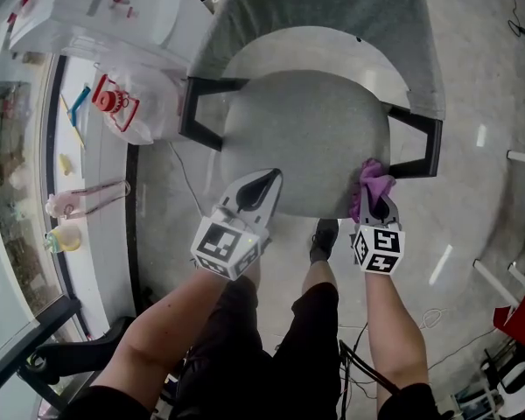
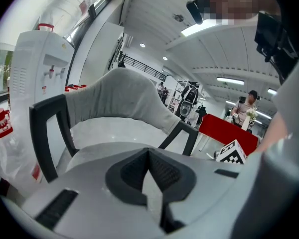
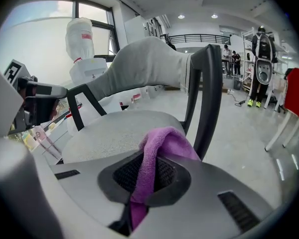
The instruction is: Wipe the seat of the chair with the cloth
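The chair's round grey seat [image 1: 306, 143] lies below me, with black arms and a grey curved backrest [image 1: 332, 7] at the far side. My right gripper [image 1: 373, 201] is shut on a purple cloth [image 1: 370, 182], which bunches at the seat's near right edge beside the right arm [image 1: 420, 143]. In the right gripper view the purple cloth [image 3: 157, 153] hangs folded between the jaws over the seat [image 3: 114, 136]. My left gripper [image 1: 261, 191] is shut and holds nothing; it sits over the seat's near left edge. The left gripper view looks across the seat [image 2: 109, 133] to the backrest [image 2: 114, 96].
A white water dispenser [image 1: 105, 16] stands left of the chair, with a clear plastic bag [image 1: 127, 103] below it. A window ledge [image 1: 92, 191] with small items runs along the left. My legs and a shoe [image 1: 324, 239] stand close to the seat's front. A red table [image 2: 224, 131] stands beyond.
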Tool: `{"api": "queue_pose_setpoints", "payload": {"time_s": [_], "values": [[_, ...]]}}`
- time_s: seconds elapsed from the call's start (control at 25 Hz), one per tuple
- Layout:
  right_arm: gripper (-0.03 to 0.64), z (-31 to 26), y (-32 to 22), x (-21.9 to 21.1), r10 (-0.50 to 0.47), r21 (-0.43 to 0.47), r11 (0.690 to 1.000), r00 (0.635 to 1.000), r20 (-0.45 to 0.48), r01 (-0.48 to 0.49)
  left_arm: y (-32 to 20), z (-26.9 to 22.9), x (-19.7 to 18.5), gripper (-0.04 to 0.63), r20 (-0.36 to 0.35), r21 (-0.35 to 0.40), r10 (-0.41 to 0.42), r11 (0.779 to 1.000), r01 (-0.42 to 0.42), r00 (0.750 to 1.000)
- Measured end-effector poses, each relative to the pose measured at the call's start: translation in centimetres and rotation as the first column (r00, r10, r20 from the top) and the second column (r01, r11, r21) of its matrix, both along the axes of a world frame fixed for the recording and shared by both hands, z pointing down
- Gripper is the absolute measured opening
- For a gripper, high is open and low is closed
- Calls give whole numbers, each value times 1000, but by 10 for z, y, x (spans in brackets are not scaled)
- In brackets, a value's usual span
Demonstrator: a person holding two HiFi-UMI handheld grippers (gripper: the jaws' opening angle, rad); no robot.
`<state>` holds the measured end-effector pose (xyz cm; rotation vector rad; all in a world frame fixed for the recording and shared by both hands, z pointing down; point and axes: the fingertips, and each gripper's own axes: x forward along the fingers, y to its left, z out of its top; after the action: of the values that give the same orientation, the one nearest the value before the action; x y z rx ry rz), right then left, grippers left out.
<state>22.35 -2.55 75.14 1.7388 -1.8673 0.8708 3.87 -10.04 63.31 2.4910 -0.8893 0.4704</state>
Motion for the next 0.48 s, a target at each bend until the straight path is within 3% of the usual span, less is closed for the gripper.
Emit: {"api": "queue_pose_setpoints", "payload": {"time_s": [0.24, 0.48], "values": [[17, 22, 4, -11, 7, -63, 998, 999, 40, -5, -7, 1, -11, 6, -9, -5, -5, 1000, 5, 1000], [17, 26, -1, -44, -49, -95, 994, 994, 100, 58, -12, -1, -34, 7, -16, -17, -33, 999, 33, 999]]}}
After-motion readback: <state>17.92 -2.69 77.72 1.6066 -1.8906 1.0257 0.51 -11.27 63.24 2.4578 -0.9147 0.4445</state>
